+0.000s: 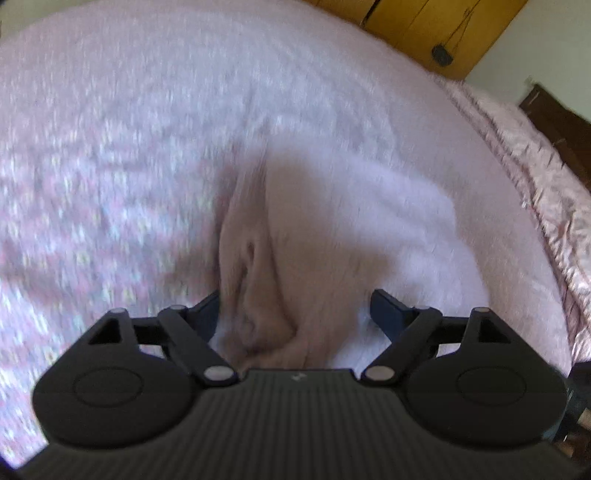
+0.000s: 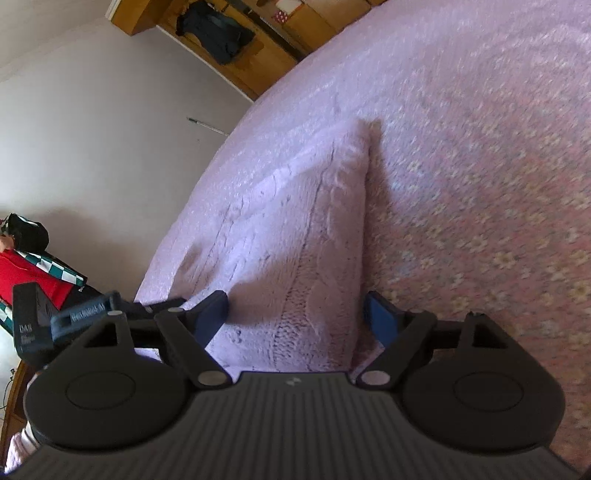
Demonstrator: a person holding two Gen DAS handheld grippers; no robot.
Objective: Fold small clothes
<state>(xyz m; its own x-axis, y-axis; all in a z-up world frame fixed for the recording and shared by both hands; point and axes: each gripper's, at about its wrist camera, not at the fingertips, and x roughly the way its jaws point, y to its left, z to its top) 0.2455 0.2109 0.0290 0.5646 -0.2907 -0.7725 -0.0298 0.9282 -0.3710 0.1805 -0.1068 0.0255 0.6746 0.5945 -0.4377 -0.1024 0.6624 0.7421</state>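
Note:
A small pale pink knitted garment (image 1: 332, 236) lies on the pink patterned bedspread (image 1: 110, 166). In the left wrist view it is bunched into soft folds between my left gripper's open fingers (image 1: 295, 306). In the right wrist view the same cable-knit garment (image 2: 291, 236) stretches away from my right gripper (image 2: 295, 310), whose blue-padded fingers stand wide open on either side of its near edge. Neither gripper is closed on the cloth. The left view is motion-blurred.
The bedspread (image 2: 480, 184) covers the bed. A quilted pink edge (image 1: 535, 177) runs along the right. Yellow wooden furniture (image 1: 443, 26) stands behind the bed. The person in red (image 2: 26, 273) and the other gripper (image 2: 55, 321) show at left.

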